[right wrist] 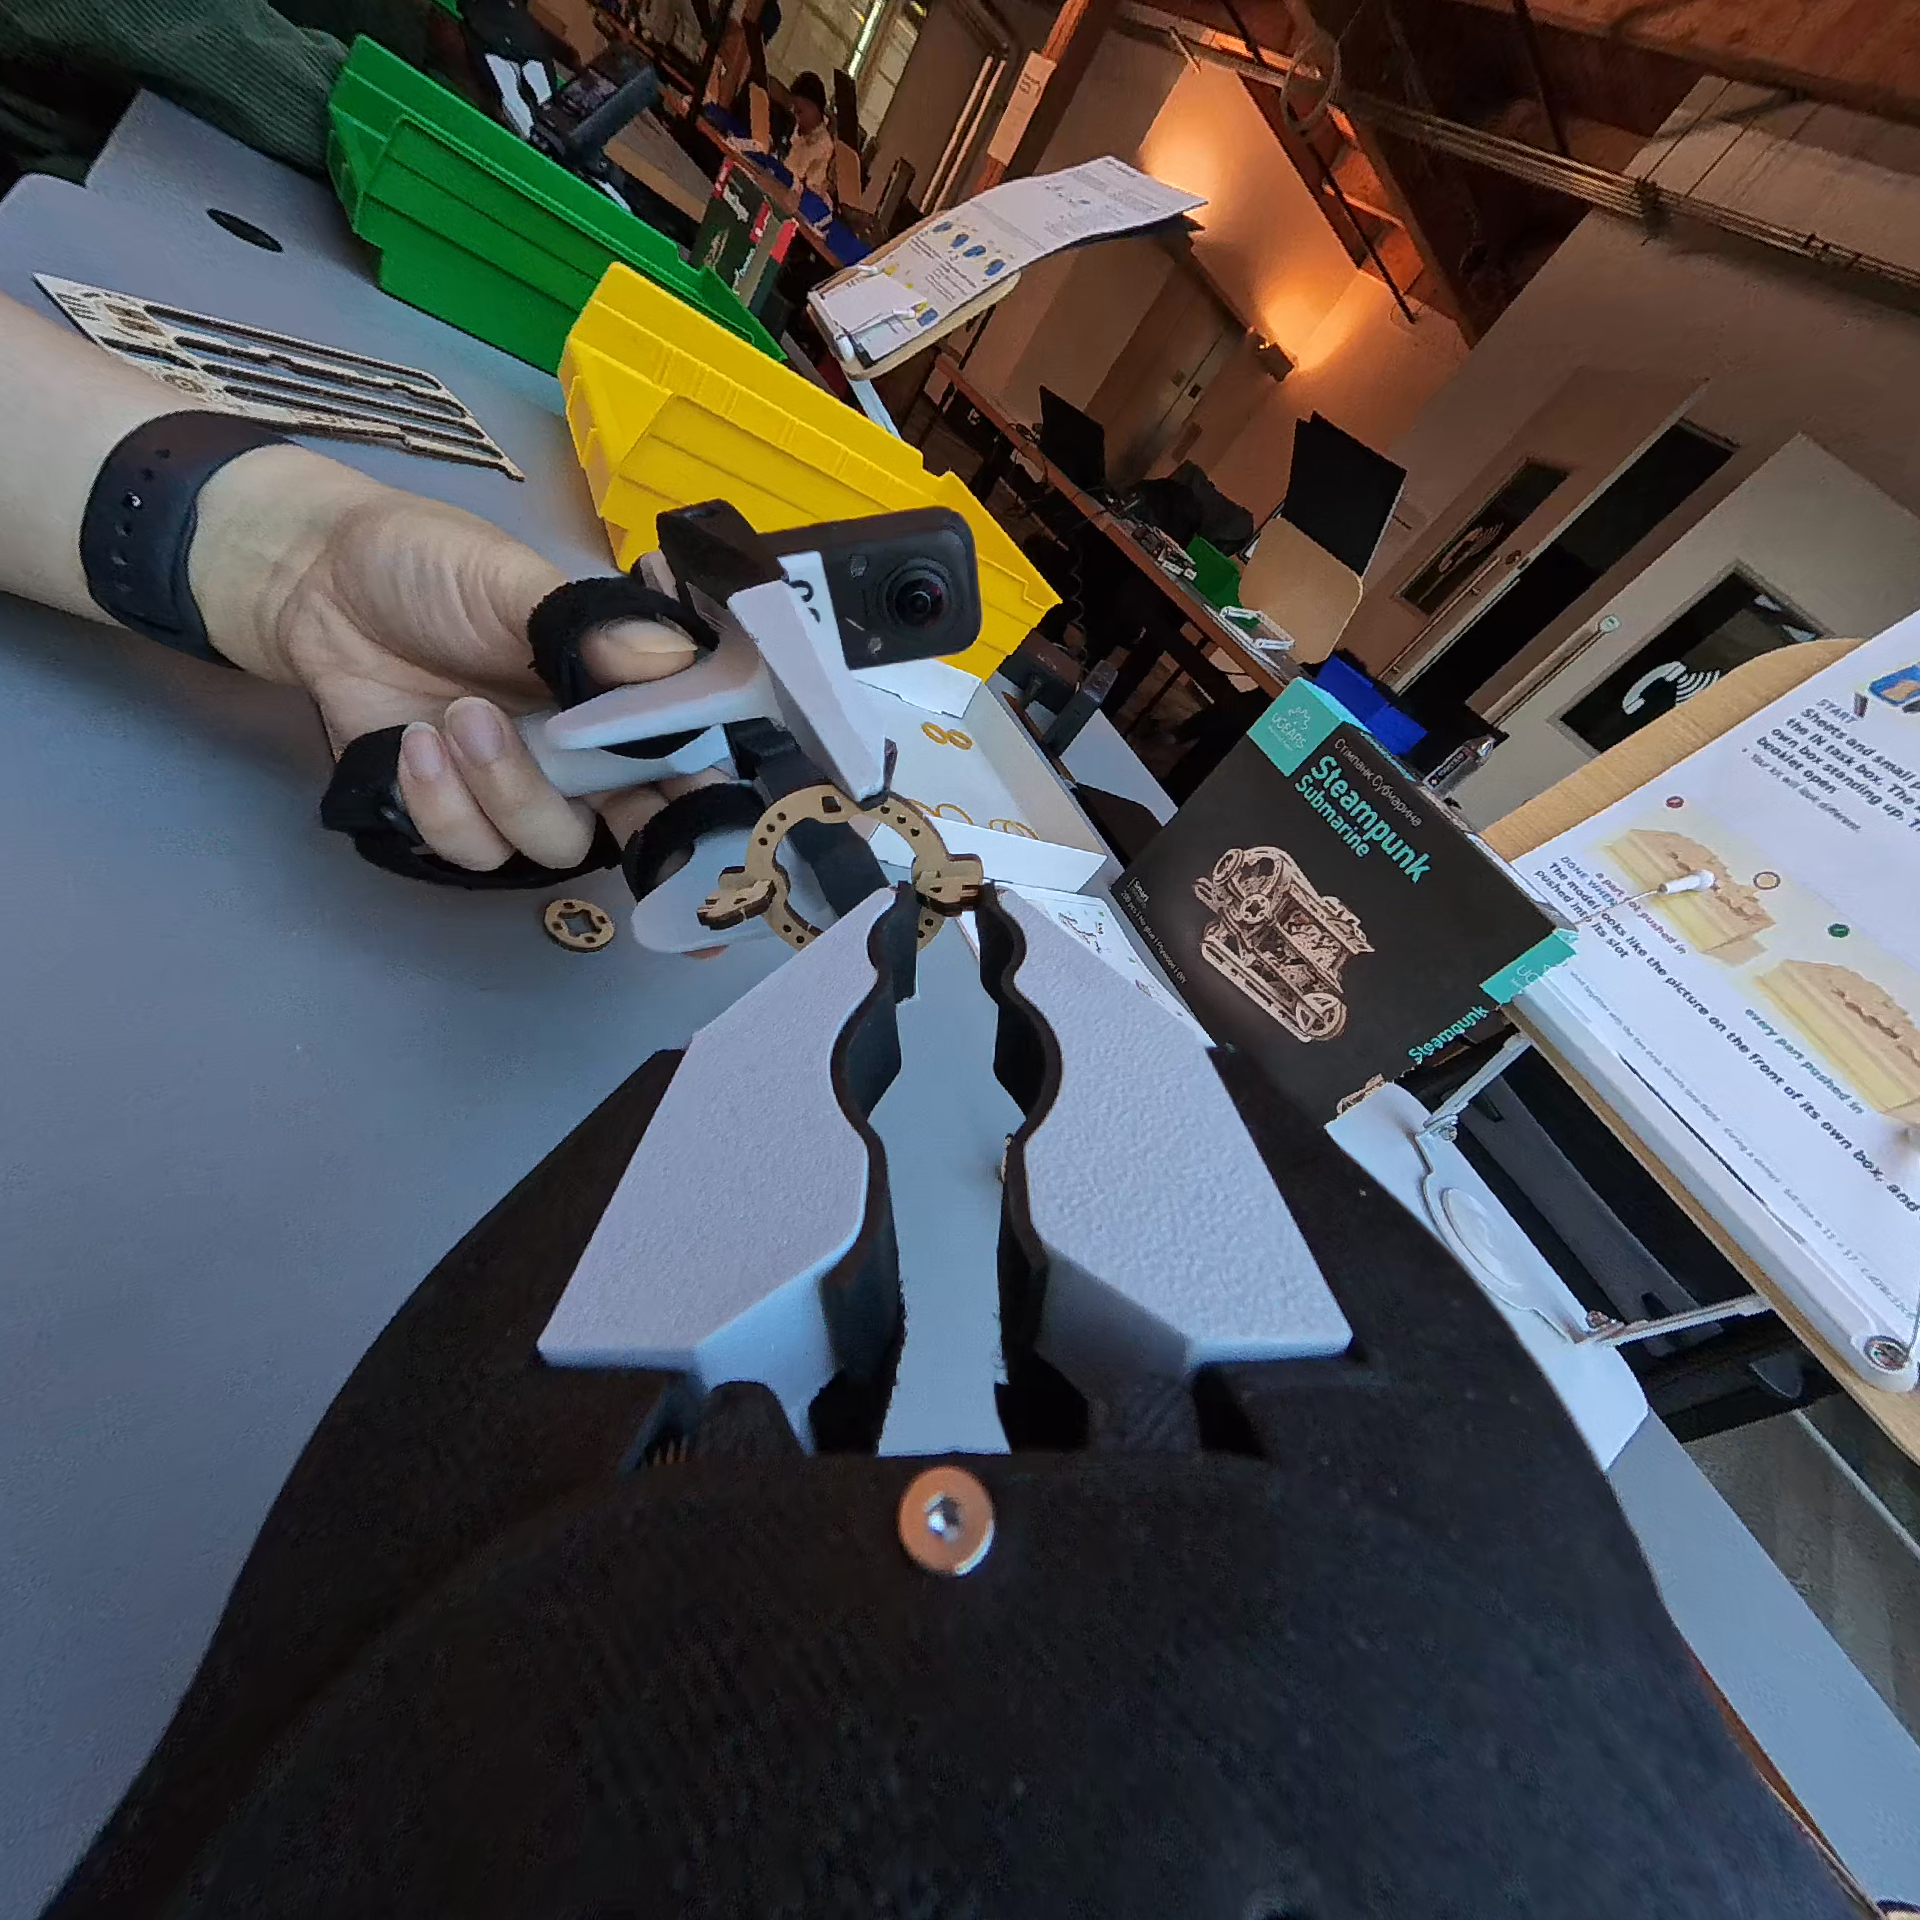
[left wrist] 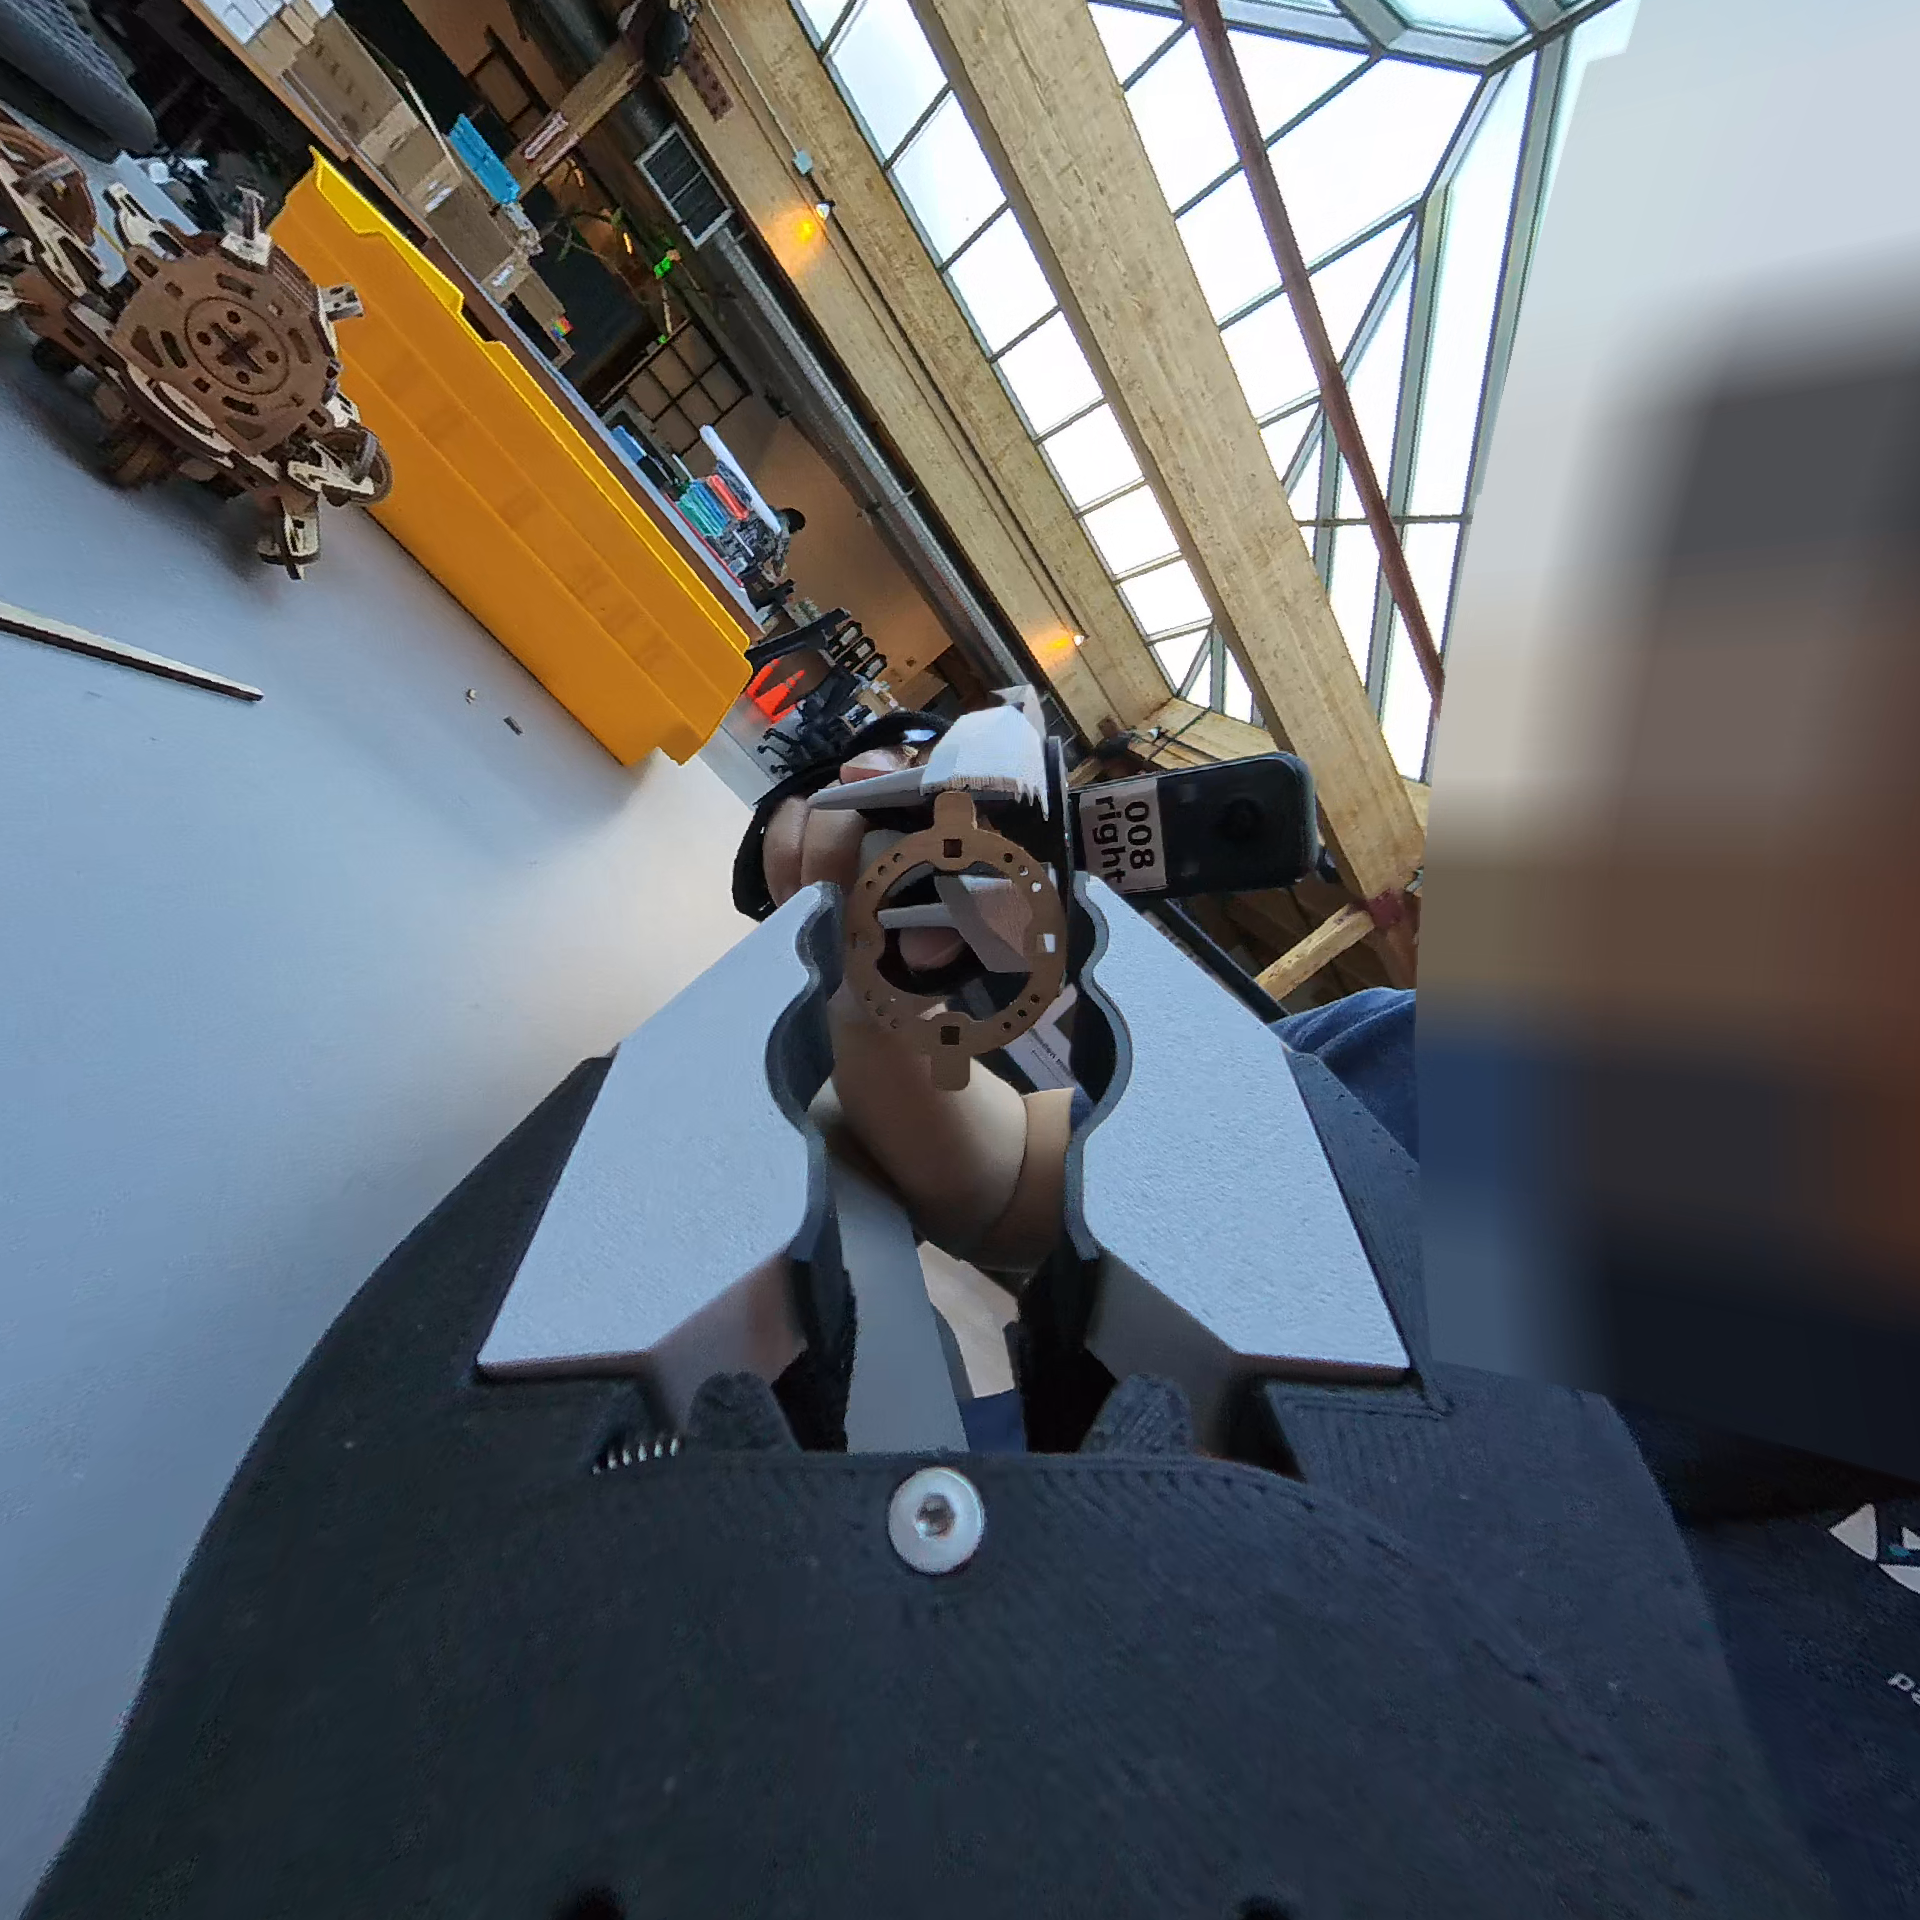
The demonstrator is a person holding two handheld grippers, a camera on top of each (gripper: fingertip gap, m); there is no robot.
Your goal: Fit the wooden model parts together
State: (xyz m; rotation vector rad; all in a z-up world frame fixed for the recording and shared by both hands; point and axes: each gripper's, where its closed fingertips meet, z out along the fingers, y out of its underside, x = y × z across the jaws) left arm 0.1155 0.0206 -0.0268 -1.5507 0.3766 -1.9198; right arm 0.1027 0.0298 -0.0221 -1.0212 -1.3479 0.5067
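Note:
A flat wooden ring (left wrist: 862, 940) with small holes and two tabs is held in the air between both grippers. In the left wrist view my left gripper (left wrist: 951, 904) spans the ring across its width, with a finger against each side of the rim. In the right wrist view my right gripper (right wrist: 943, 909) is shut on one tab of the ring (right wrist: 769, 831). The left gripper (right wrist: 800, 862), held by a hand (right wrist: 395, 644), faces it from the left. An assembled wooden model (left wrist: 208, 353) stands on the grey table at far left.
A small wooden disc (right wrist: 579, 923) and a cut-out wooden sheet (right wrist: 281, 374) lie on the table. Yellow bin (right wrist: 748, 436) and green bins (right wrist: 468, 208) stand behind. The kit box (right wrist: 1340, 914), a white box (right wrist: 987, 790) and an instruction stand (right wrist: 1766, 935) are at right. The tips of both grippers are at nearly the same place. Left tips and right tips are each some 30 cm from the assembled wooden model (left wrist: 208, 353).

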